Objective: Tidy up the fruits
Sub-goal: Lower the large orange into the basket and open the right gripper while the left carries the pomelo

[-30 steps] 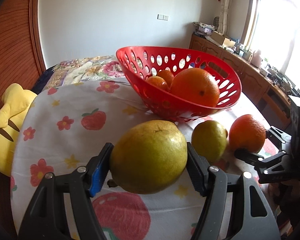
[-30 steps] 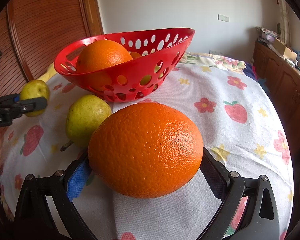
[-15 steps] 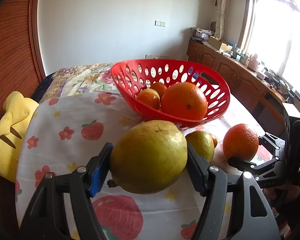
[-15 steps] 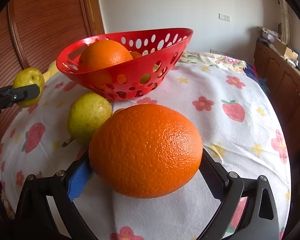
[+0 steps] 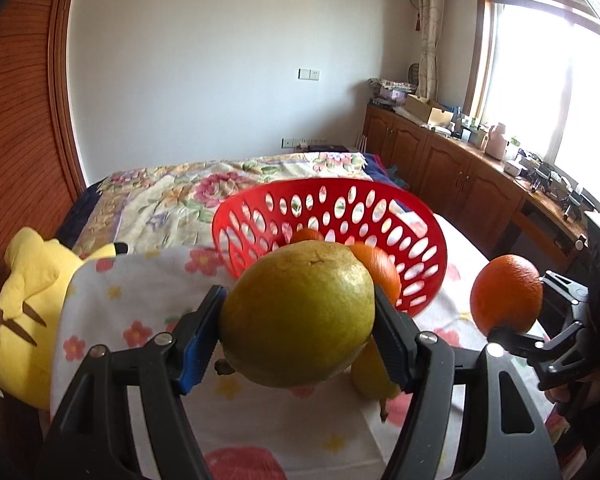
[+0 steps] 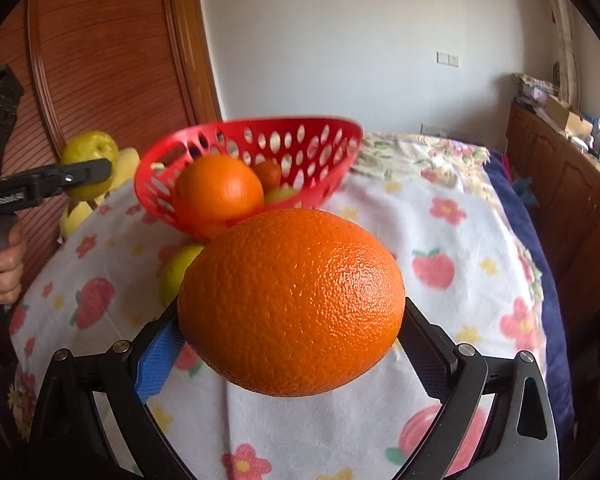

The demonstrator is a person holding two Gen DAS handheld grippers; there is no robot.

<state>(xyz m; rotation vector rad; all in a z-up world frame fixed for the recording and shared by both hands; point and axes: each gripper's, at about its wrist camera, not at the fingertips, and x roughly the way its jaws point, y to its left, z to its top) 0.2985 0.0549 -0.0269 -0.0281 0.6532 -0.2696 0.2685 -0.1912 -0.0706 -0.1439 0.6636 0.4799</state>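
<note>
Two fruits in the air, each clamped in a gripper, short of the red basket (image 5: 432, 240).
Left gripper (image 5: 300, 320) grips a green pear (image 5: 296, 312), right gripper (image 6: 290, 332) an orange (image 6: 290, 312); one pear (image 6: 176, 270) lies at centre left.

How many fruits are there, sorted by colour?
Orange: 3, namely held orange, large orange and small orange in the red basket.
Yellow-green: 3, namely held green fruit, loose green fruit on the cloth, half-hidden green fruit in the basket.
Total: 6

basket (image 6: 320, 128) top open | orange (image 6: 218, 188) fills left half | pear (image 6: 176, 270) blocks front
</note>
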